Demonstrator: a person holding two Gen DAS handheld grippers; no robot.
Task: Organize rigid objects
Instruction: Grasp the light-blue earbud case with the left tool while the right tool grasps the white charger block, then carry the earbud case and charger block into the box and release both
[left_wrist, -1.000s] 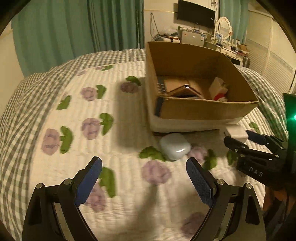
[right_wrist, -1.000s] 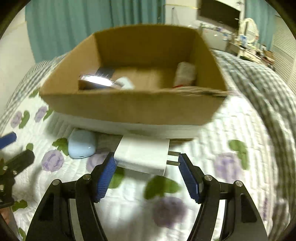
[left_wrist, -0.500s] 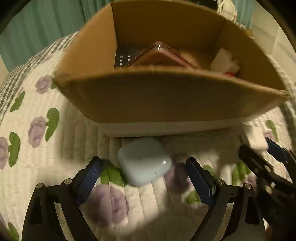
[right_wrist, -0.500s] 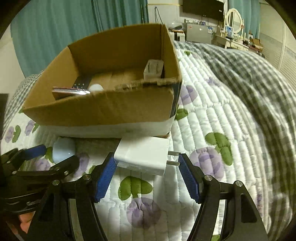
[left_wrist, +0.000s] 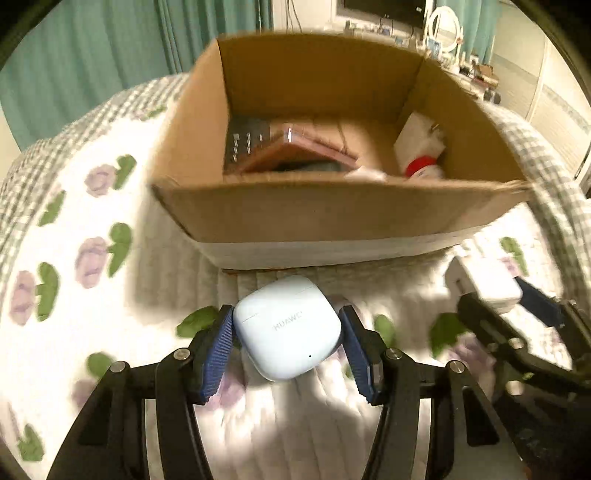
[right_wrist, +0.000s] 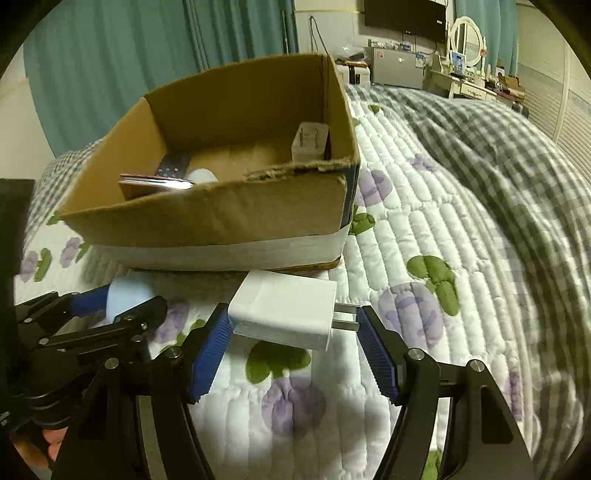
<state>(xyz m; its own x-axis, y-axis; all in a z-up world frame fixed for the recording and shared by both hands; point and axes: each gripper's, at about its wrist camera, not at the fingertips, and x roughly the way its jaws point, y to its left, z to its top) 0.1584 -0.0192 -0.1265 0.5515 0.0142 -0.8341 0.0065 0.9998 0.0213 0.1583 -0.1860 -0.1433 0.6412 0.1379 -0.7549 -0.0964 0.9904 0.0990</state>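
Left tongs (left_wrist: 287, 341) having advanced onto the earbud case (left_wrist: 288, 326) since the earlier frame, jaws closing around it on the bed quilt (left_wrist: 92, 206), right tongs (right_wrist: 293, 341) pinching the white charger (right_wrist: 282, 312) beside the cardboard box (right_wrist: 207, 218), left view alone showing the red-and-white item (left_wrist: 421, 164) inside the box.

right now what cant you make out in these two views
- Dark thing under the pink flat item in the cardboard box, left wrist view: covered from above, unidentifiable.
- Red and white item in the box corner: blurred, part hidden by the front wall.
- Earbud case in the right wrist view: mostly hidden by the left gripper, whose jaws are closing around it.
- Charger: whether its prongs touch the right gripper pad.
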